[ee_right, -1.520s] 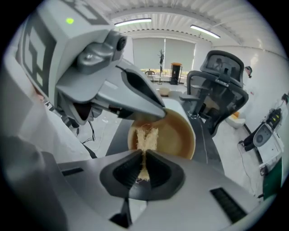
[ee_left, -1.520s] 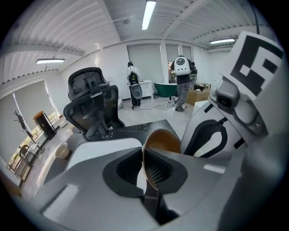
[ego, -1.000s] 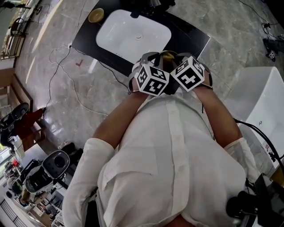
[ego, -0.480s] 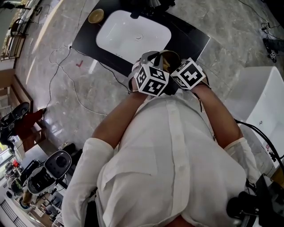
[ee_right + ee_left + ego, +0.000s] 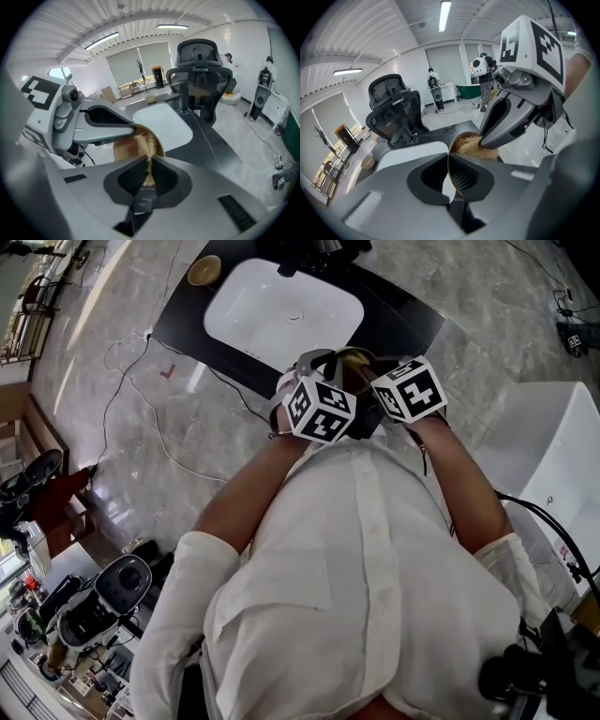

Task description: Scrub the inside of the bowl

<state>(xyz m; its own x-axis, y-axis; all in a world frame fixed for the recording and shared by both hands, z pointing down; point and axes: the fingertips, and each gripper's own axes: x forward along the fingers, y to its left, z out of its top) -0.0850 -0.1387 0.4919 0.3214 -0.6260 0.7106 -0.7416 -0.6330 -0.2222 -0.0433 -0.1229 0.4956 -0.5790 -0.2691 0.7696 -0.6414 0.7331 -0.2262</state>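
I hold a brown bowl (image 5: 357, 356) up in front of my chest, mostly hidden behind the marker cubes in the head view. My left gripper (image 5: 451, 161) is shut on the bowl's thin rim (image 5: 449, 151). Inside the bowl lies a tan fibrous scrubber (image 5: 472, 143). My right gripper (image 5: 147, 165) is shut on that scrubber (image 5: 147, 146), which presses against the bowl's inner wall (image 5: 125, 148). Each gripper shows in the other's view: the right gripper (image 5: 497, 137) and the left gripper (image 5: 133, 125). From above, the left gripper (image 5: 317, 381) and right gripper (image 5: 389, 381) sit close together.
Below lies a white sink basin (image 5: 281, 313) set in a black counter (image 5: 403, 329), with a small wooden bowl (image 5: 202, 271) at its far left corner. Cables (image 5: 131, 418) trail over the marble floor. A white tub (image 5: 553, 465) is at right. An office chair (image 5: 201, 65) stands beyond the counter.
The right gripper has shifted slightly to the right and turned with the scrubber inside the bowl. The left gripper and the bowl have stayed nearly still.
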